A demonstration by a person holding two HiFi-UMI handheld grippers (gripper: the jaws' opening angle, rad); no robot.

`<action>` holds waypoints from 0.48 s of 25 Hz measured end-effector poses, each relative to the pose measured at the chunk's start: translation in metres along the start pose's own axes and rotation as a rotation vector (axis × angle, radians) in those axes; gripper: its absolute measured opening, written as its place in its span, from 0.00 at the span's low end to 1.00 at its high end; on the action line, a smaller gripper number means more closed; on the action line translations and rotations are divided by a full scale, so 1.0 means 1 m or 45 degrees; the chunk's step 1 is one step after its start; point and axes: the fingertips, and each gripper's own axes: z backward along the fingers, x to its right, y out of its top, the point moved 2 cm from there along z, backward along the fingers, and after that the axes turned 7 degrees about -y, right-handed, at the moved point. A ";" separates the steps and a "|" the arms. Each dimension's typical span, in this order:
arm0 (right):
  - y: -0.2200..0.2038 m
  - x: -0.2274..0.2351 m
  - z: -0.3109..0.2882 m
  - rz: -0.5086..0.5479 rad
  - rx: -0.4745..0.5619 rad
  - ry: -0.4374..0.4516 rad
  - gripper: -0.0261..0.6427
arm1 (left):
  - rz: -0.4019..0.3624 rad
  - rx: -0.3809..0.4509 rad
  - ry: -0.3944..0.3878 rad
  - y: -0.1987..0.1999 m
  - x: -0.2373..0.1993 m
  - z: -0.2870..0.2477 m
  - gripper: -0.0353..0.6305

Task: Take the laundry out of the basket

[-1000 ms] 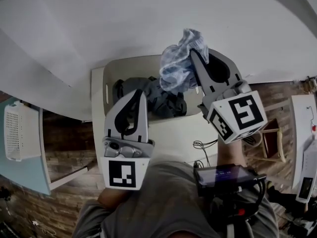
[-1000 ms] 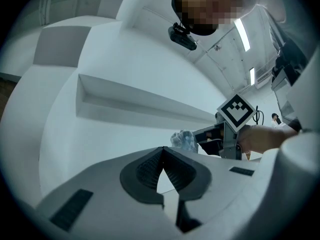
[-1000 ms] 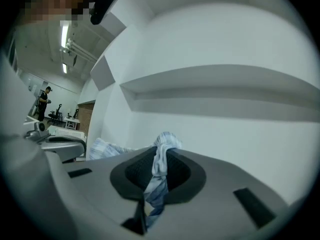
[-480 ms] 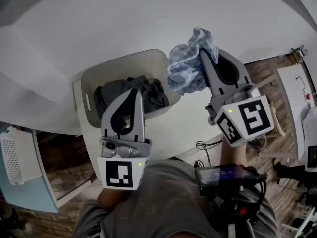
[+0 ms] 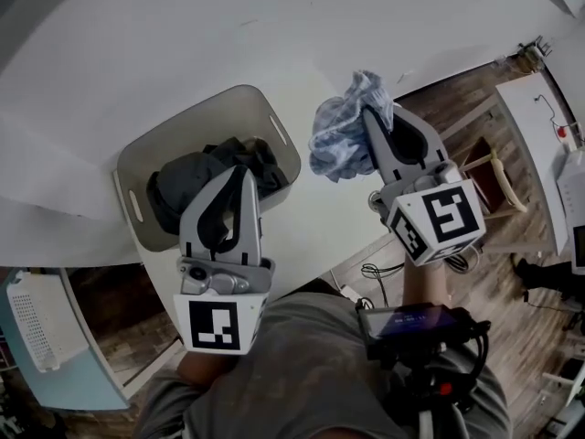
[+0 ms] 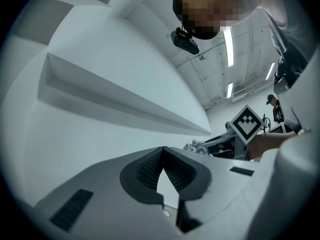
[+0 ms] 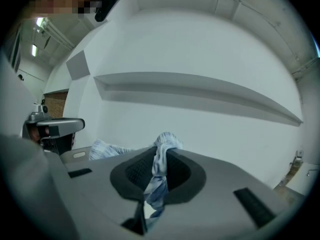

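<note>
A beige laundry basket (image 5: 274,131) stands on the white table (image 5: 302,44), with dark grey clothes (image 5: 178,179) inside. My right gripper (image 5: 368,112) is shut on a blue-and-white patterned garment (image 5: 340,128) that hangs bunched over the table, to the right of the basket. In the right gripper view the cloth (image 7: 159,171) is pinched between the pads (image 7: 134,170). My left gripper (image 5: 242,172) is shut and holds nothing; it hovers over the basket's near side. In the left gripper view its pads (image 6: 149,167) meet at the tip.
A white perforated basket (image 5: 41,323) sits on a light blue surface at the lower left. White furniture (image 5: 539,117) and a wooden stool (image 5: 489,176) stand on the brown wooden floor (image 5: 457,108) to the right. Cables (image 5: 375,271) trail below the table edge.
The right gripper has carried the patterned garment from over the basket out to the right of it. The left gripper has stayed over the basket. The view has swung, so the basket sits further left.
</note>
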 end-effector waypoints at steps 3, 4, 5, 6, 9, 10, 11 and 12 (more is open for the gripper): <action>-0.032 0.006 -0.005 -0.014 -0.052 -0.012 0.09 | 0.004 -0.031 -0.018 -0.010 0.003 -0.008 0.06; -0.042 0.007 -0.007 -0.023 -0.070 -0.013 0.09 | 0.005 -0.042 -0.024 -0.012 0.003 -0.010 0.06; -0.053 0.007 -0.008 -0.035 -0.088 -0.012 0.09 | 0.004 -0.050 -0.027 -0.014 0.002 -0.012 0.06; -0.063 0.007 -0.010 -0.048 -0.106 -0.010 0.09 | 0.001 -0.058 -0.030 -0.016 0.002 -0.014 0.06; -0.094 0.008 -0.017 -0.083 -0.161 -0.007 0.09 | -0.005 -0.079 -0.032 -0.021 0.002 -0.021 0.06; -0.105 0.007 -0.019 -0.092 -0.179 -0.001 0.09 | -0.006 -0.084 -0.030 -0.022 0.001 -0.023 0.06; -0.117 0.006 -0.022 -0.101 -0.197 0.010 0.09 | -0.007 -0.088 -0.027 -0.024 0.000 -0.024 0.06; -0.129 0.004 -0.025 -0.108 -0.217 0.021 0.09 | -0.009 -0.095 -0.023 -0.026 -0.001 -0.026 0.06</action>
